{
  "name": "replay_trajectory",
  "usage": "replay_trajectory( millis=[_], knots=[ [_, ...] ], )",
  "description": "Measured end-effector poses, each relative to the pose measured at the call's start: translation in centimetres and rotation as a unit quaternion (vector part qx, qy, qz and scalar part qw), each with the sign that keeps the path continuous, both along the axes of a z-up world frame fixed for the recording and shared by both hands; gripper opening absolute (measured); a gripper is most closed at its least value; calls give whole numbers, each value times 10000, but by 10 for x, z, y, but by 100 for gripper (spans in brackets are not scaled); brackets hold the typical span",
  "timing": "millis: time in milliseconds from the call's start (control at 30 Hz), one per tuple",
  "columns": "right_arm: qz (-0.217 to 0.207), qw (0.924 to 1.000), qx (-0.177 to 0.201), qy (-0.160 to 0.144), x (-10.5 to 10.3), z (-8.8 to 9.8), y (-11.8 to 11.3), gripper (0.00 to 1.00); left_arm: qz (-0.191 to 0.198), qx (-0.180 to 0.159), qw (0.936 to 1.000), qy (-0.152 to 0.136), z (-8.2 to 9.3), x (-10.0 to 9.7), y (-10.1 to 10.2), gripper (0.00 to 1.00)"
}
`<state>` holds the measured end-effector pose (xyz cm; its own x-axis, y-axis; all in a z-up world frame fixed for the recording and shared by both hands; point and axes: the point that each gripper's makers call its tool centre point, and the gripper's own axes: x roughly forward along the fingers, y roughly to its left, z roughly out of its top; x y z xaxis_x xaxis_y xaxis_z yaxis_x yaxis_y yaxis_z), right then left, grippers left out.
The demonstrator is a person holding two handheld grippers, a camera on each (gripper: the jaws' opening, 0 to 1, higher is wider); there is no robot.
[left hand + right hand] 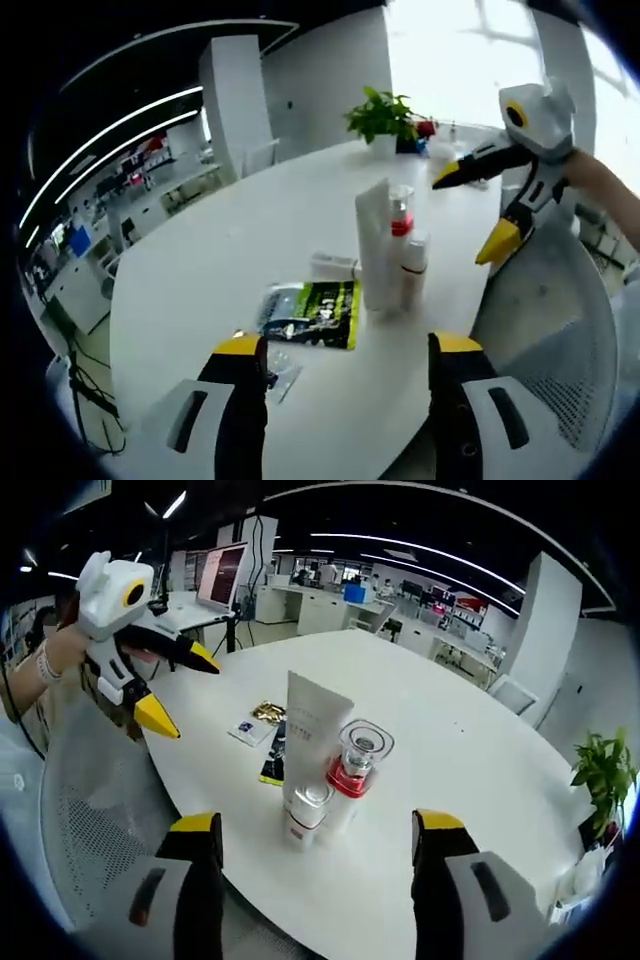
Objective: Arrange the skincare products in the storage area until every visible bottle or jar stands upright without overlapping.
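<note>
Three skincare items stand upright, close together, on the white round table (200, 300): a tall white tube (373, 245) (312, 730), a bottle with a red collar and clear cap (401, 215) (355, 765), and a short white bottle (413, 265) (305, 820). My left gripper (348, 345) (185, 692) is open, held back from the group with nothing between its jaws. My right gripper (318, 823) (470, 215) is open too, on the opposite side of the group, near the table's edge. Neither gripper touches a product.
A green-and-black sachet (320, 312) (272, 760) lies flat by the tube, with a small white box (333, 265) and small packets (250, 730) nearby. A potted plant (380, 115) (605, 770) stands at the table's far end. A white mesh chair (560, 330) (90, 800) sits at the edge.
</note>
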<state>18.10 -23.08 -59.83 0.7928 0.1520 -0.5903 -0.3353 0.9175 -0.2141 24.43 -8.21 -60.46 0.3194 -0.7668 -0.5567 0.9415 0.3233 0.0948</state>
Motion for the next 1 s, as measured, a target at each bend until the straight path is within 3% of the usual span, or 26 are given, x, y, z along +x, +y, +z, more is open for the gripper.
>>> replay_trajectory(
  millis=[167, 300, 667, 1000],
  knots=[
    [29, 9999, -89, -51, -3, 7, 1, 83, 115, -41, 9999, -104, 8, -1, 10, 70],
    [77, 9999, -76, -97, -7, 13, 4, 86, 205, -184, 9995, -160, 16, -1, 15, 81],
    [178, 9990, -139, -388, -8, 26, 13, 97, 263, -245, 9990, -247, 24, 0, 26, 89],
    [316, 9988, -109, -364, -5, 29, 18, 99, 306, -329, 9988, -215, 25, 1, 32, 97]
  ],
)
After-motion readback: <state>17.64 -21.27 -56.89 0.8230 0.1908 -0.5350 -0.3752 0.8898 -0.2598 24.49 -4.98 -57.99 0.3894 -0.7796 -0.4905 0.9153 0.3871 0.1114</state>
